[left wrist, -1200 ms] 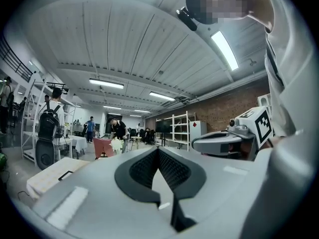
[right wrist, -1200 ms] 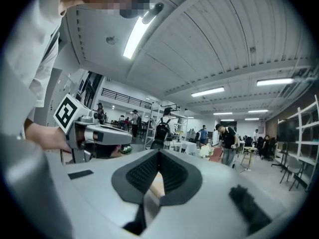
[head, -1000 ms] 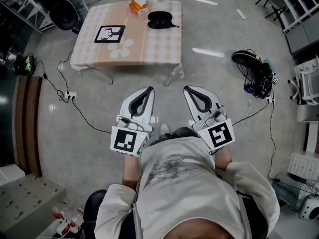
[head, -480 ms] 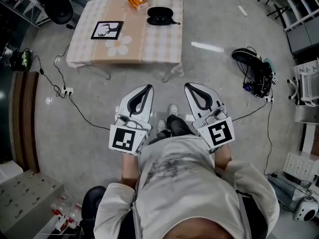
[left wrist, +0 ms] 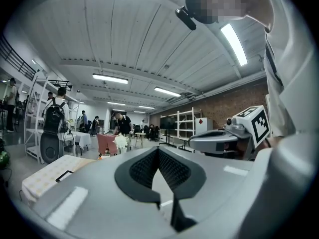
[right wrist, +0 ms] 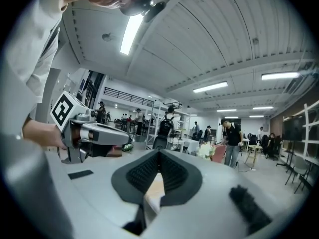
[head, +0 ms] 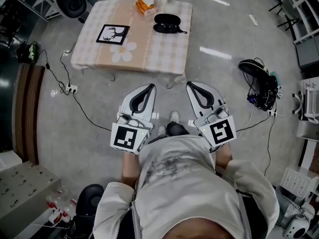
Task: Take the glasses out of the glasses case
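Head view: I've got both claws at waist height, well short of the table (head: 149, 49). The left gripper (head: 148, 87) and right gripper (head: 191, 84) are each pressed together at the tips and carry nothing. The glasses case (head: 167, 23) is on the table's far side, lid apparently down, with an orange box (head: 144, 6) near it. Risk 1: a floor cable (head: 87, 114) runs close to my path on the left, so it's a snag or trip hazard on approach. Risk 2: it's a long reach over the cloth, and if I nudge the case with tips together it'll skate toward the edge or into the box. Left gripper view: jaws meet with nothing between them, I only see the table corner, and the case is out of frame, so there's no alignment cue. Right gripper view: same, tips together, empty, no case. Risk 3: if I pry the lid one-clawed without pinning the base, the whole case probably flips.
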Motion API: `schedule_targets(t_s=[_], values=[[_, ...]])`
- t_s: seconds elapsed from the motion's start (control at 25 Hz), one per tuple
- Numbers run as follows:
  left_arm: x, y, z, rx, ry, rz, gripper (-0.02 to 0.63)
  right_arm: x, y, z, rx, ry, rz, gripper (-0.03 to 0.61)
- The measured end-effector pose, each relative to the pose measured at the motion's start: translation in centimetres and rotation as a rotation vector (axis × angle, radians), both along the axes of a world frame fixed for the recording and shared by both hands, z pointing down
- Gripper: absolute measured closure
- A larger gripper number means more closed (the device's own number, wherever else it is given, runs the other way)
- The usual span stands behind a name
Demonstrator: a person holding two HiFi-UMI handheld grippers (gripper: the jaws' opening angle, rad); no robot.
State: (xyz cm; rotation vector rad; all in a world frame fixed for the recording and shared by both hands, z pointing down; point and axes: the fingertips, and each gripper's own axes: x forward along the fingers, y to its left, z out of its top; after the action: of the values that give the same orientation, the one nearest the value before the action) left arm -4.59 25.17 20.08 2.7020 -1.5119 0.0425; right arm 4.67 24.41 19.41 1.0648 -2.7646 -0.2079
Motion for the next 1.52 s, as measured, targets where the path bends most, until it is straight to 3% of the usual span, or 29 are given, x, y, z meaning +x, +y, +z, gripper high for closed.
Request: schedule_targets(t_s=[0.76,1.2,1.52], values=[[3.7,-5.4,-1.4,0.031,-0.018,-0.080,0.606,3.2,-5.9,-1.0,-0.002,-0.031,-0.100,0.561],[5.0,-8.1,-0.8,0.022,-0.022,-0.046,0.606,4.5,-7.9,-0.5,-0.008,-0.037,-0.070,0.561],[4.1,-10.8,-0.3,0.021,-0.019,-0.025,0.606,3.3,-10.5,0.0,-0.010,-0.030,-0.053,0.561]])
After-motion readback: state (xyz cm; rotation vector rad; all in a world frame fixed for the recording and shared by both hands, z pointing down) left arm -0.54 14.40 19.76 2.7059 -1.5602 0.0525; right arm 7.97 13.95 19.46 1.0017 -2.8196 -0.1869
